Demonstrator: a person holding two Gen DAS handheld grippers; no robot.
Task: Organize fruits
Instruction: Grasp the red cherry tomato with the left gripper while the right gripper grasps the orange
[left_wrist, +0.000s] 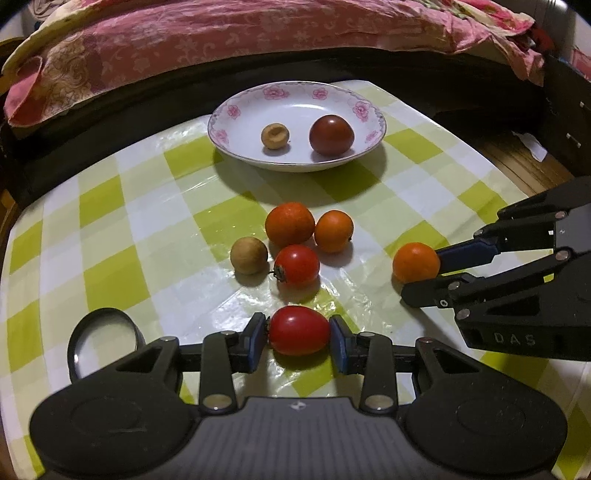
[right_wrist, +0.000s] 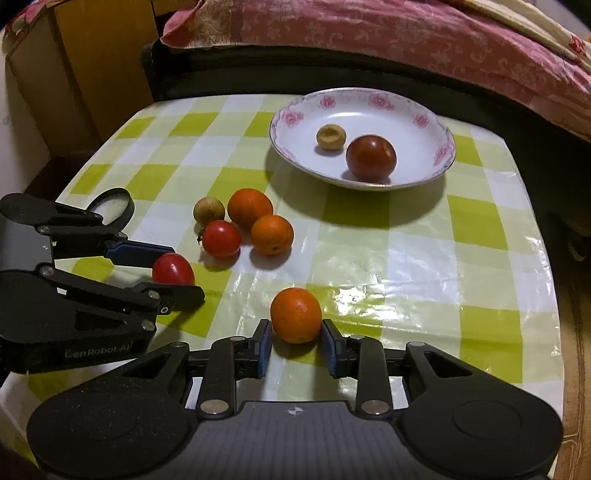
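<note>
From the left wrist, your left hand-held gripper (left_wrist: 298, 334) pinches the oval red tomato (left_wrist: 298, 331) on the green-checked bench (left_wrist: 110, 206); squeeze harder and its skin may split.

From the right wrist, your right hand-held gripper (right_wrist: 295, 341) brackets the round orange fruit (right_wrist: 295, 314), contact unclear; it could roll. Count six loose fruits, two in the floral white plate (right_wrist: 291, 118).

plate (left_wrist: 236, 147) at the table's (left_wrist: 110, 229) far side, we see two fruits in it | four fruits (left_wrist: 290, 243) clustered nearer us on the table | left gripper (left_wrist: 298, 334) around a tomato (left_wrist: 298, 330) in front | right gripper (right_wrist: 295, 341) around a fruit (right_wrist: 295, 314), right of the cluster | magnifier (left_wrist: 103, 338) near left
</note>
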